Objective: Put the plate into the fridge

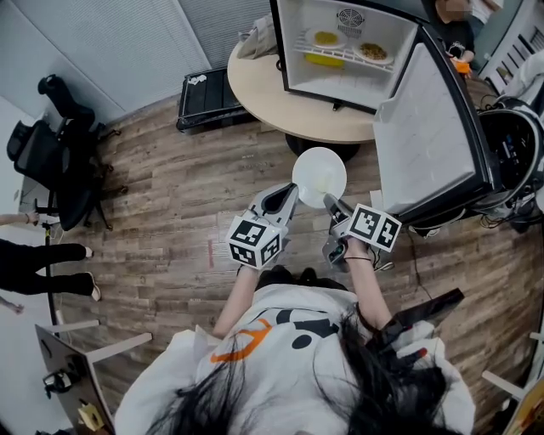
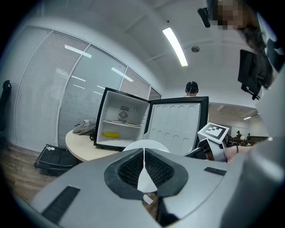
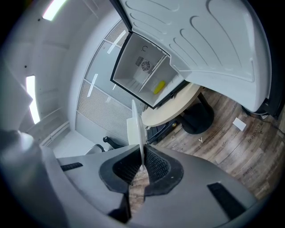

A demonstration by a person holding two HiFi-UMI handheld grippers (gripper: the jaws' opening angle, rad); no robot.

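The round white plate (image 1: 320, 177) hung in the air above the wooden floor (image 1: 187, 187). It was short of the round beige counter (image 1: 263, 93) that carried the small black fridge with a white inside (image 1: 378, 21). Its near rim was pinched from two sides. The left hand-held gripper (image 1: 291, 192) had its jaws pressed onto the rim's left part. The right hand-held gripper (image 1: 328, 200) clamped the right part, where its own view showed the plate edge-on. Two grips probably kept the thin, smooth plate level and stopped it swinging. The fridge's door (image 1: 429, 136) stood swung wide to the right, which left the opening free. The white wire shelf (image 1: 365, 64) already bore two dishes of food (image 1: 326, 37), and a yellow thing (image 1: 325, 59) lay below it, so a bare spot would have to be chosen.
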